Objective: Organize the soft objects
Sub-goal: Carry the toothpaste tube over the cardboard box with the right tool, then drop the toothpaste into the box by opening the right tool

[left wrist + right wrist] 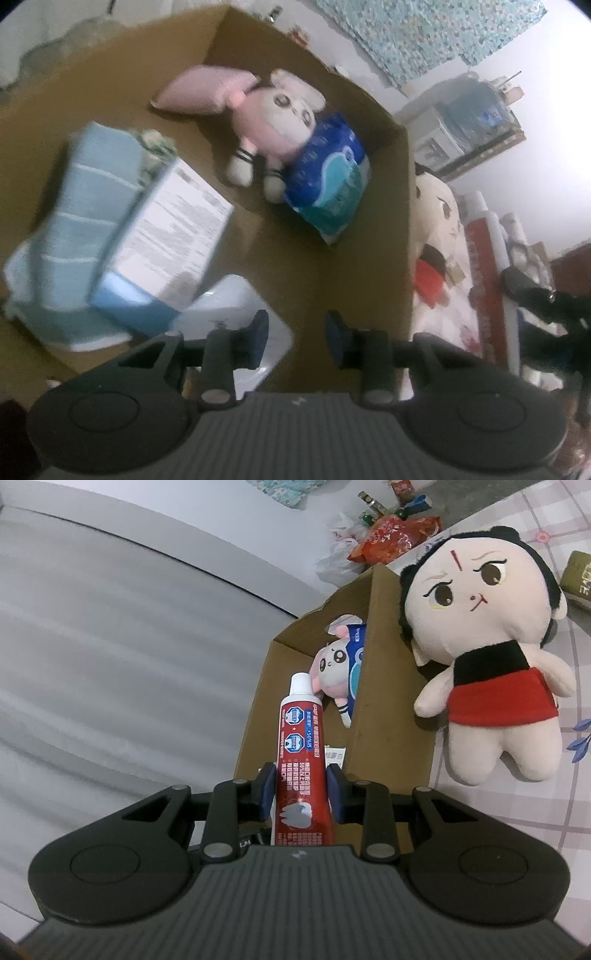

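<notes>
We are seeing the cardboard box (369,110) already holding the pink plush (280,122), a blue pack (332,173) and a folded towel (85,206), while the big-headed doll (487,657) is still lying outside beside it. Our right claw (301,786) is pinching a toothpaste tube (301,746) over the box; our left claw (297,339) is pointing down into it, slightly spread and empty.

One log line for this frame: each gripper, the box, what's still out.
left gripper: open, empty, over box | right gripper: shut on toothpaste tube | outside box: black-haired doll
</notes>
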The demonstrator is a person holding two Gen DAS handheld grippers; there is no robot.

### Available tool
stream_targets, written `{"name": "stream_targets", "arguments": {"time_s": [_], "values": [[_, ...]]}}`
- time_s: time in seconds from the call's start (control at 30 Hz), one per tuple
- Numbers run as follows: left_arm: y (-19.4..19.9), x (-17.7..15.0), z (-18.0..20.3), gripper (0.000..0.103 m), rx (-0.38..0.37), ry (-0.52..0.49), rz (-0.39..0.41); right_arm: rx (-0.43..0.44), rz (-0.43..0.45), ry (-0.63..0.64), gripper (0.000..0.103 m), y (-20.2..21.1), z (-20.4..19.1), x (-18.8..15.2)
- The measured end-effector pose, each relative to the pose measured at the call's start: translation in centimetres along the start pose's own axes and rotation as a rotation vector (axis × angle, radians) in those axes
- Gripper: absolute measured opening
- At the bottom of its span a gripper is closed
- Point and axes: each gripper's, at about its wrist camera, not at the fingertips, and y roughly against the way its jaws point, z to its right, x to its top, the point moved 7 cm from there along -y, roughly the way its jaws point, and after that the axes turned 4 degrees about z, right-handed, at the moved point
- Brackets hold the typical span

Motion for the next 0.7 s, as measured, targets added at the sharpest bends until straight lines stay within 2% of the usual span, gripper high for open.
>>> {"name": "stream_targets", "arguments": {"time_s": [0.07, 0.2, 0.33, 0.47, 0.7], "values": [[1.0, 0.1, -0.2, 0.040, 0.010, -0.013, 0.035, 0.000, -0.005, 0.007, 0.029, -0.2, -0.4, 0.0], [3.4, 0.4, -0.1, 0.059, 0.010, -0.034, 0.135, -0.002, -0.022, 0.043, 0.029, -1.6, -1.9, 0.1], [5.6, 0.9, -0.1, 0.073, 0.058, -0.064, 0.250, -0.014, -0.074, 0.125, 0.029, -4.6, -4.3, 0.1], [6.8, 1.4, -0.3, 0.077, 0.128, -0.109, 0.336, -0.085, -0.130, 0.238, 0.029, -8.6, -5.9, -0.2], [6.7, 1.7, -0.7, 0.077, 0.148, -0.143, 0.346, -0.302, -0.213, 0.544, 0.031, -14.7, -5.9, -1.8]]}}
